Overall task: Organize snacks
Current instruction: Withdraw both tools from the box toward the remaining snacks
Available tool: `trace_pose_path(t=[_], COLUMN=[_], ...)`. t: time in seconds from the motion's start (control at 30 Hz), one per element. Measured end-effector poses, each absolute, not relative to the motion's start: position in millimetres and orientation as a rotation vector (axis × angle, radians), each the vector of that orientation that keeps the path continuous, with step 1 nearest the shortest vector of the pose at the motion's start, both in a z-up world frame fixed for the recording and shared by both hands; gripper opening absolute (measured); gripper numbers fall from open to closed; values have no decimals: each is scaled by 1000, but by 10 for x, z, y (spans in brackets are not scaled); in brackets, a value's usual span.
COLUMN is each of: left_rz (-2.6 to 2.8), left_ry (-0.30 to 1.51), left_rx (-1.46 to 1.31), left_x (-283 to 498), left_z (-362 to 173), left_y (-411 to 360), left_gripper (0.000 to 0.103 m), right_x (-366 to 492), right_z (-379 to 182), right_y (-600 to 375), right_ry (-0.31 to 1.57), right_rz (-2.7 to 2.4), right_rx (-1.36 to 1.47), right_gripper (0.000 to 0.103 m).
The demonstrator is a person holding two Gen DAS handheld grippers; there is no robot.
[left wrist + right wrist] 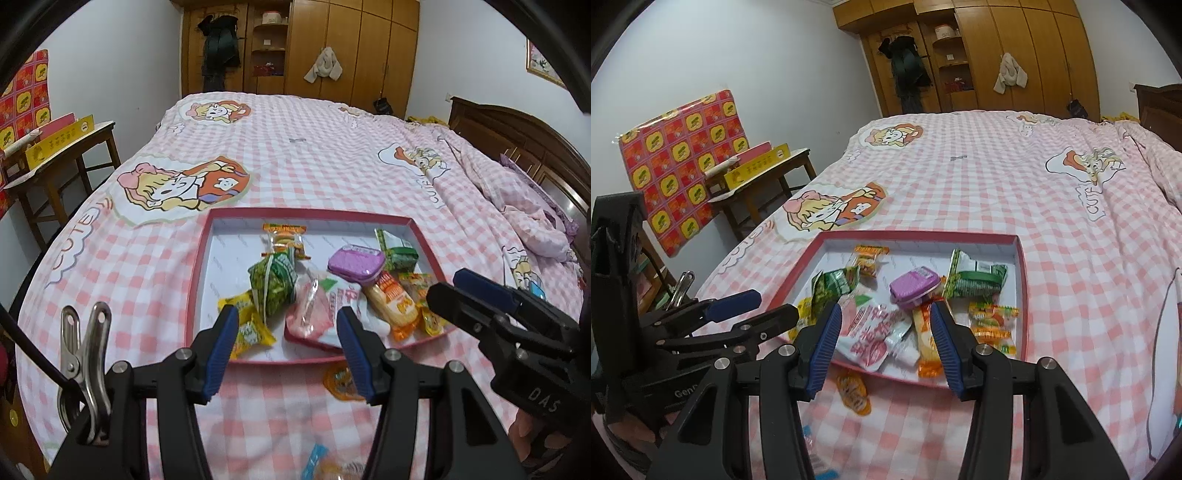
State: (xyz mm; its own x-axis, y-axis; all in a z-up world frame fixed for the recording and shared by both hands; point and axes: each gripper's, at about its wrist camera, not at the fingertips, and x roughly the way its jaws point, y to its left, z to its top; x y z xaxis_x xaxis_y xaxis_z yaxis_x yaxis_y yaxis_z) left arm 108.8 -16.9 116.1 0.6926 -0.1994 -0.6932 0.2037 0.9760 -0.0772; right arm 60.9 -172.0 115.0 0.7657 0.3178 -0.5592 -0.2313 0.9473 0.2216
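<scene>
Both my hand-held grippers, left [286, 345] & right [884, 341], hang w/ jaws apart, empty, over the red tray [1024, 295] on the bed. Orange snack packet [854, 391] lies outside the tray, just beside its near edge. Risk: soft quilt sags, so pads may pinch fabric or nudge the tray.

1 red tray [1021, 266], 1 purple tin [914, 286], 2 green pkts [975, 282], approx 7 other snack pkts [871, 328] inside, 1 orange pkt [854, 393] outside on bed

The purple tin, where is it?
The purple tin sits inside the red tray on the bed, near the middle in both wrist views. A green snack packet lies just to its right and a pink-and-white pouch in front.
</scene>
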Motion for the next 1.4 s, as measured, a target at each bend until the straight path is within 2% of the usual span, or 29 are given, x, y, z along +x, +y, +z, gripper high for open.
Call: trace_pose_path(t=[0.77,1.4], left_rz=[-266,-292], left_ry=[908,1014], left_rx=[-46,22], left_x=[247,193], left_z=[763,327], left_y=[-151,-412], left_gripper=[58,58], right_x=[-227,-375], right_z=[786,541], right_y=[-1649,-1799], right_ry=[728,777], right_rz=[292,266], right_rx=[117,164], right_gripper=[51,51])
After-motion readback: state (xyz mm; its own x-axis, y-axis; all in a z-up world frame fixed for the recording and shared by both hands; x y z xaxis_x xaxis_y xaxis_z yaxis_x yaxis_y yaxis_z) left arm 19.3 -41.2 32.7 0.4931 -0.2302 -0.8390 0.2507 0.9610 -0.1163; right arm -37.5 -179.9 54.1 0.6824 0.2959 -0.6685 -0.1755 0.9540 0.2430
